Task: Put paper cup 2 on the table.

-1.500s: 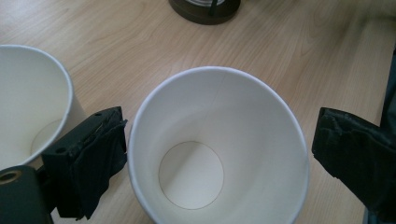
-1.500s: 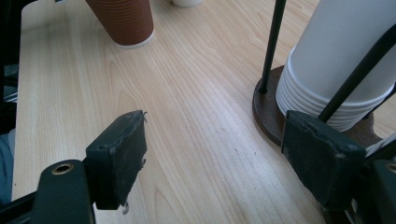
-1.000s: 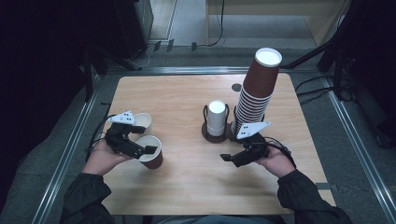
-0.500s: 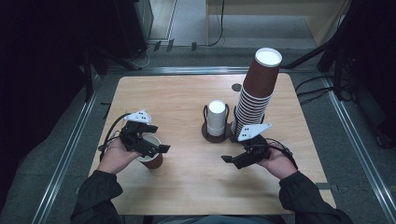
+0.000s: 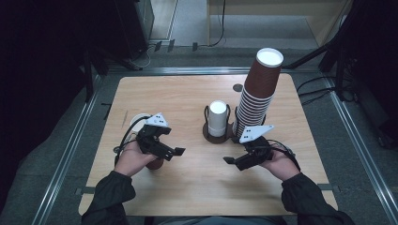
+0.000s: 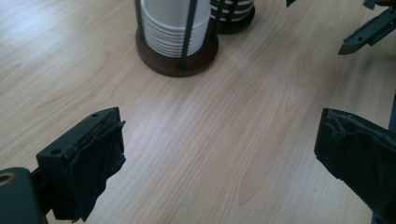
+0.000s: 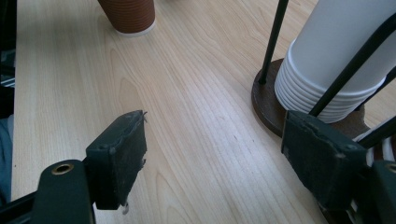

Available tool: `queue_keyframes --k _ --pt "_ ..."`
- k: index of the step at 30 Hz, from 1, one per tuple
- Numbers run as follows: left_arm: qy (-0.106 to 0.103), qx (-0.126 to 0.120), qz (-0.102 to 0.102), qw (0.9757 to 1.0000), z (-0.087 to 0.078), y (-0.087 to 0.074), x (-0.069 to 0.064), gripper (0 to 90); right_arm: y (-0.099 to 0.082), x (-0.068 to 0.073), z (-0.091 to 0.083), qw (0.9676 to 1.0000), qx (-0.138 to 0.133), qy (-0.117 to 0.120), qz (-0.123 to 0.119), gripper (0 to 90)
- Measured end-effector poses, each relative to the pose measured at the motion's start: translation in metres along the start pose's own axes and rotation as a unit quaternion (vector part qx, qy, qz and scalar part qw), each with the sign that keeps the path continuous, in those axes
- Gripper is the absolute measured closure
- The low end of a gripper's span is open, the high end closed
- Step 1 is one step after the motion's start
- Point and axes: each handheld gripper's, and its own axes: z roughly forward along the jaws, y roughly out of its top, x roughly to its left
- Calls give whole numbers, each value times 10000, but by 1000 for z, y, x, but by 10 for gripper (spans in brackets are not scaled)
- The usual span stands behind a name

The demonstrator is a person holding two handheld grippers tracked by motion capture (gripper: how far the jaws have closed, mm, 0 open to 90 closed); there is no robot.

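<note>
Both tools, left [image 5: 176, 151] and right [image 5: 228, 160], are held wide open and empty; the tall cup stack [image 5: 257, 96] could be toppled if clipped.

the brown paper cup [image 5: 154, 163] stood upright on the wooden table, near the front left, mostly hidden under the person's left hand in the high view. ribbed brown wall with a pale rim at the base [image 7: 127, 15]. a second cup with a white inside [image 5: 136, 120] sat just behind it, half covered too, the two close together
</note>
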Motion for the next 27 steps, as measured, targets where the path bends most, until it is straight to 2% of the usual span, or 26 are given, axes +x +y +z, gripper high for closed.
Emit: queue_keyframes --k 4,7,14,18,27 --pt "56 89 -33 9999 9 5 -7 17 0 1 1 10000 16 -1 -40 225" --pt "105 177 70 9998 17 8 -13 17 0 1 1 10000 20 4 -42 225" --pt "92 -7 135 9999 29 15 -24 17 -1 1 1 10000 -7 13 48 223" --pt "118 -13 45 9999 37 19 -29 17 -1 2 1 10000 24 29 17 223" --pt "194 22 300 9994 50 23 -44 17 -2 3 1 10000 52 29 -36 223"
